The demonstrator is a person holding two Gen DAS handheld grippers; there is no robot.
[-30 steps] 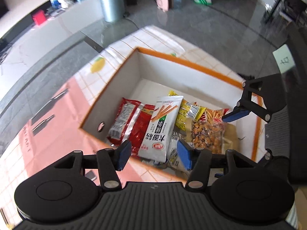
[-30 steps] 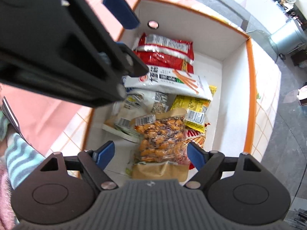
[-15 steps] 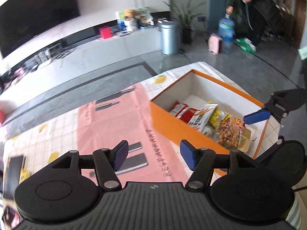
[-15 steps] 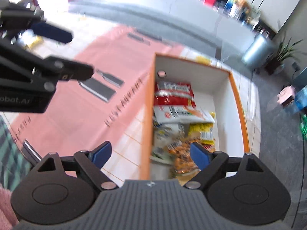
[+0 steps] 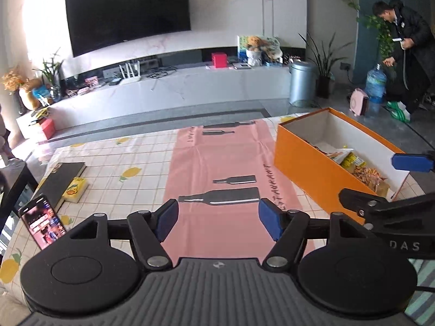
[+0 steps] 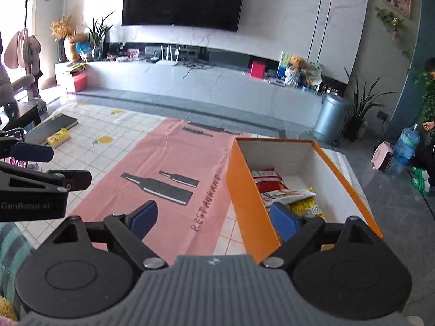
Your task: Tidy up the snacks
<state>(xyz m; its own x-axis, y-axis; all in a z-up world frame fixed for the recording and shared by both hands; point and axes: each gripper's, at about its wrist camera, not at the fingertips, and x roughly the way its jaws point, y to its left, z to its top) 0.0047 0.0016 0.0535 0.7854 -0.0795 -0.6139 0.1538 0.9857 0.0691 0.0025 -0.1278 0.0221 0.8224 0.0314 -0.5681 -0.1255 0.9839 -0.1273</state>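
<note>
We see the snack packets point(image 6: 282, 190) lying inside the open orange cardboard box point(image 6: 252, 203), which sits on the pink bottle-print cloth's point(image 5: 217, 163) three-o'clock edge. Our left gripper point(image 5: 218, 218) hangs above the cloth, jaws spread wide and empty. Our right gripper point(image 6: 213, 220) straddles the box's near wall, jaws wide, gripping nothing. A lit phone point(image 5: 43, 224) lies at nine o'clock.

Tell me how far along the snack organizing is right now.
Mostly done, it seems: several snack packets lie inside the orange box. Nothing is in hand; the left claw and right claw are both open and empty above the pink mat. No loose snacks show on the table, except possibly a yellow packet by the book.
</note>
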